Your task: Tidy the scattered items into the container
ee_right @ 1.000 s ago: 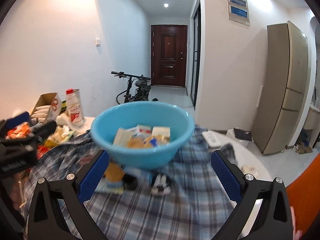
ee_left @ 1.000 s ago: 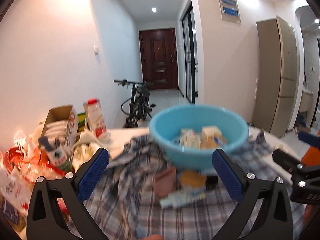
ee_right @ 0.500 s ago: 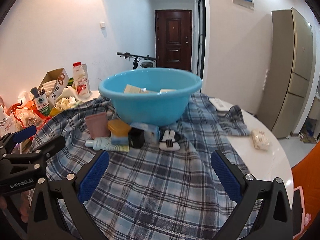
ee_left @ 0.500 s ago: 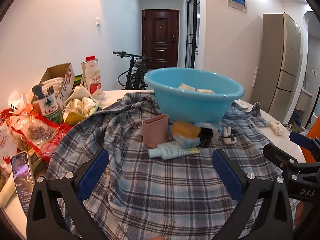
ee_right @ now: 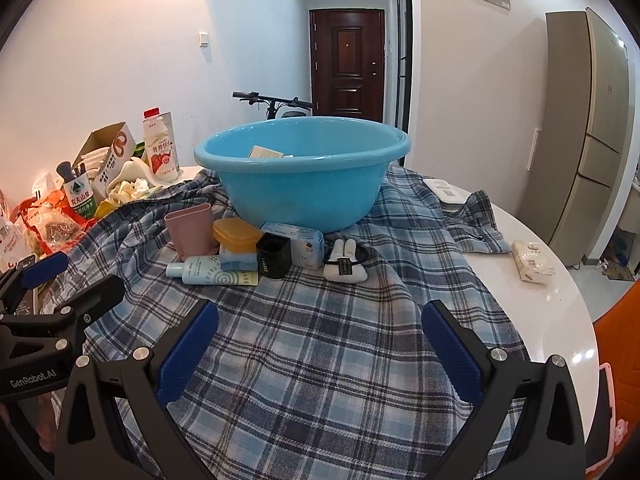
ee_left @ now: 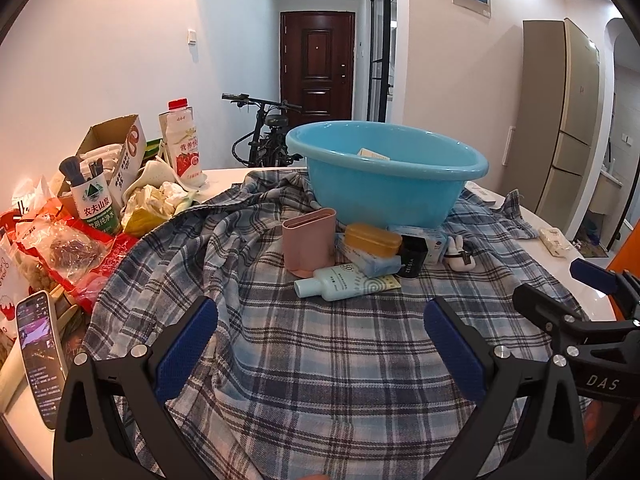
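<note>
Both claws hang above the near part of a plaid cloth, empty, with their fingers spread wide: the left claw and the right claw side by side, each visible at the edge of the other's view.

The blue basin stands on the cloth at the far side of the white round surface, with a box or two showing above its rim.

Just before the basin lies a cluster of items touching one another: a pink cup upright, a yellow box stacked on a blue box, a pale tube lying flat, a black cup, a wipes pack and a white rabbit-shaped thing.

Left of the cloth are snack bags, a carton, a milk bottle and a phone.
</note>
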A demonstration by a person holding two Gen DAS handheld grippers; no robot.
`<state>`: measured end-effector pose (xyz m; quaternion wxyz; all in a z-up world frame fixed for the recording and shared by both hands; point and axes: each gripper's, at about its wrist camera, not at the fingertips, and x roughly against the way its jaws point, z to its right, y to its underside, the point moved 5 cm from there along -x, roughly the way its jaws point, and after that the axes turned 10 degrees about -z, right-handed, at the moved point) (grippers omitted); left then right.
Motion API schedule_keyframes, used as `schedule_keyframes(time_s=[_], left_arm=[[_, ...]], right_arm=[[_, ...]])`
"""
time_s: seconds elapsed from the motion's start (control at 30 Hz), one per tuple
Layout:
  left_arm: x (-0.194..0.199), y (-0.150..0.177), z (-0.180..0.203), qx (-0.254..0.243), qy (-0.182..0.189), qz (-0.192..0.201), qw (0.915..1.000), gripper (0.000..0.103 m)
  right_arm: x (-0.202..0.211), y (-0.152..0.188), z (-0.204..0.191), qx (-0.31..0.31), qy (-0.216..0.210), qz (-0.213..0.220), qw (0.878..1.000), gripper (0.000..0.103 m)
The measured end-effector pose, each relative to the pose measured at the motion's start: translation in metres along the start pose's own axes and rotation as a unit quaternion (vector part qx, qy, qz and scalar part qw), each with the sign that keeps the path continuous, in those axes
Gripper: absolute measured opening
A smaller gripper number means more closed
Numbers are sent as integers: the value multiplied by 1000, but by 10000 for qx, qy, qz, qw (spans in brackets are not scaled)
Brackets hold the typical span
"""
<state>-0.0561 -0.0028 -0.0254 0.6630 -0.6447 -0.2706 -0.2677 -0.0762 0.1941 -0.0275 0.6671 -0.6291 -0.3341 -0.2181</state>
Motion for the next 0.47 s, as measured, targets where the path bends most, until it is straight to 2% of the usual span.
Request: schedule_keyframes(time_s=[0.47], left_arm=[[2, 1, -4, 110, 32, 31, 9999, 103]], right_arm=[[-3, 2, -4, 33, -5, -12, 10000, 103]])
